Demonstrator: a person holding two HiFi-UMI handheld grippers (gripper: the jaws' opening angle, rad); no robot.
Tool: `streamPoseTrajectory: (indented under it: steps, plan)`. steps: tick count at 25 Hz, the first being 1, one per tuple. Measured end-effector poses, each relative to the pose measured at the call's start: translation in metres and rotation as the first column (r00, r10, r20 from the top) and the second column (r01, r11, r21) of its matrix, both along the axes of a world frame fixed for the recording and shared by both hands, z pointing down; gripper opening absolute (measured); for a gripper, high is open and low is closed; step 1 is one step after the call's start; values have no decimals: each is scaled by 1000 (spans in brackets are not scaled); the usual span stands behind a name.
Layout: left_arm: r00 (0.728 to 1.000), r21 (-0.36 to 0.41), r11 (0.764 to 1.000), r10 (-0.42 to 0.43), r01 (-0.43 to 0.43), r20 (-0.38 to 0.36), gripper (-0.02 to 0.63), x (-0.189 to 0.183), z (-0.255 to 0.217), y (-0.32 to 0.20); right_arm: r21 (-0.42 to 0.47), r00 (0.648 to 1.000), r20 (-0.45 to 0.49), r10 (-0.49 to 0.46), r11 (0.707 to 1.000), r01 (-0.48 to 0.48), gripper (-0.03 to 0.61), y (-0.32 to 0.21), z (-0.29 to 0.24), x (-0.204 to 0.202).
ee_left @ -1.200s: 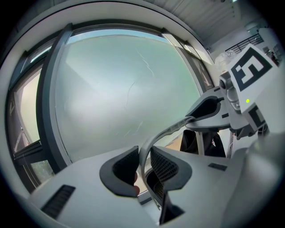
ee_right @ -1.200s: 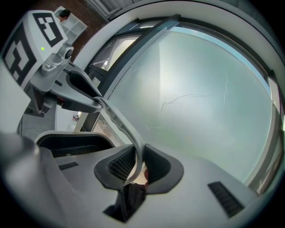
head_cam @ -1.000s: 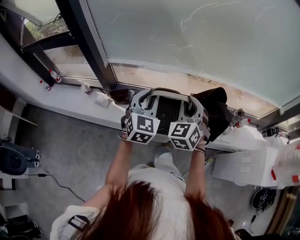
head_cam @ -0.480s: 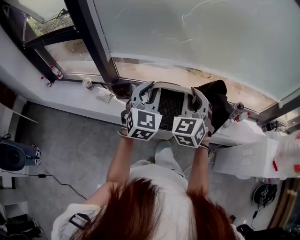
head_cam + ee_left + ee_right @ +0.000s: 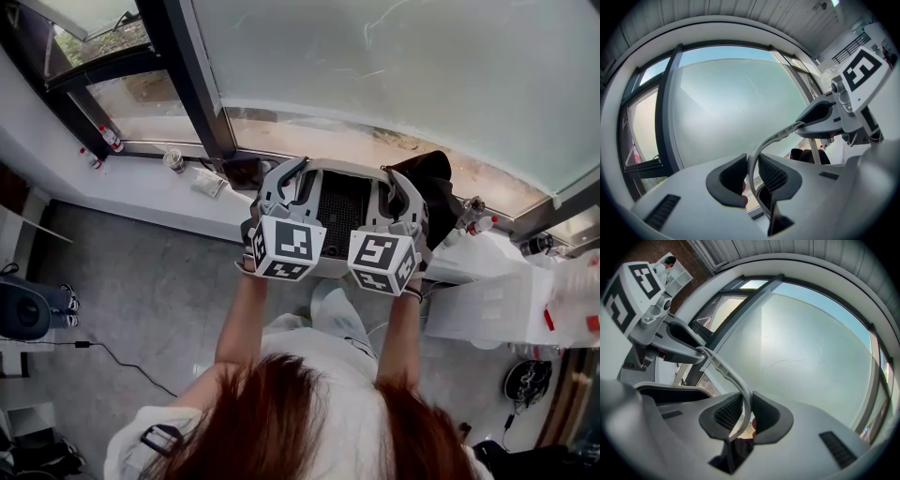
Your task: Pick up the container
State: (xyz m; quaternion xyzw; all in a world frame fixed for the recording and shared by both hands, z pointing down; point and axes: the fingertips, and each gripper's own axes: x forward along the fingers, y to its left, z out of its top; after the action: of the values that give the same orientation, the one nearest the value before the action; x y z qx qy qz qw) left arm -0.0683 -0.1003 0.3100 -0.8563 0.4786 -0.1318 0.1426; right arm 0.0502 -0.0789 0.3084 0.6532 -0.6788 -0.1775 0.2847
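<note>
We hold the container (image 5: 339, 211), a grey tub with a dark mesh floor, between both claws, just over the near edge of the sill (image 5: 141, 202). The left claw (image 5: 751, 176) is clamped on the thin rim (image 5: 764, 143) at the tub's left end. Its two dark pads stand close together with the grey band pinched between them. The right claw (image 5: 744, 416) is clamped the same way on the right end of the rim, which curves up and away from its pads towards the other claw.

We grip at opposite ends because the tub is wide and its rim is slim. One claw alone would let it swing or twist, while two share the load and hold it level. Both claws point roughly level and side by side, so the mesh floor faces up and anything inside would stay put.

We judge the tub to be off the sill. Both gripper views show the rim with the window (image 5: 394, 75) behind it and nothing under it, but the view from above shows no clear gap, so we cannot be sure. A dark bag (image 5: 439, 202) lies on the sill just right of the tub. It sits close enough that the right end should go straight up and not sideways. The thin rim may flex or slip if either claw loosens its hold.
</note>
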Motion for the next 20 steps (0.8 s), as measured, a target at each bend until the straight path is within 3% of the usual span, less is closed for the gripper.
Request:
streamPoseTrajectory:
  steps: [20]
  plan:
    - [999,83,996,-32,33,-8,87,13,-38,8,70,999,35,-41,997,39,77,11,-34,12]
